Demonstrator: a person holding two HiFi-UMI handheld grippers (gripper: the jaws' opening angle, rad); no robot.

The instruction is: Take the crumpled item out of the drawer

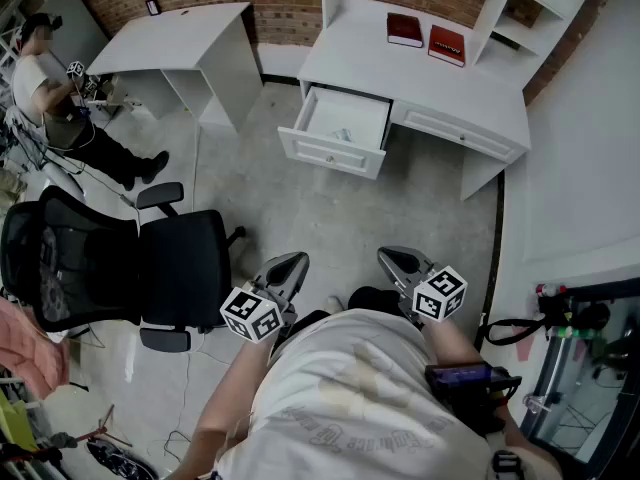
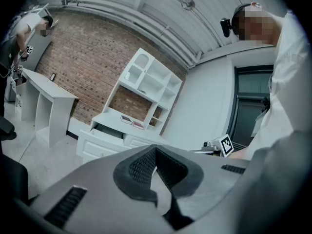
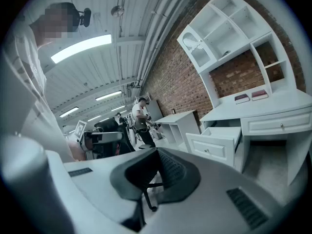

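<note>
The white desk's left drawer [image 1: 335,128] stands pulled open across the floor from me. A small pale crumpled item [image 1: 343,135] lies inside it. Both grippers are held close to my body, far from the drawer. My left gripper [image 1: 287,267] is shut with nothing in it, and its pads meet in the left gripper view [image 2: 156,147]. My right gripper [image 1: 398,259] is also shut and empty [image 3: 157,150]. The open drawer shows in the left gripper view [image 2: 100,147] and the right gripper view [image 3: 217,143]; from there its contents are hidden.
Two red books [image 1: 426,37] lie on the desk top [image 1: 480,98] under a white hutch. A black office chair [image 1: 170,263] stands at my left. A second white desk [image 1: 180,43] is at the back left, with a person [image 1: 60,98] beside it. Bare grey floor lies between me and the drawer.
</note>
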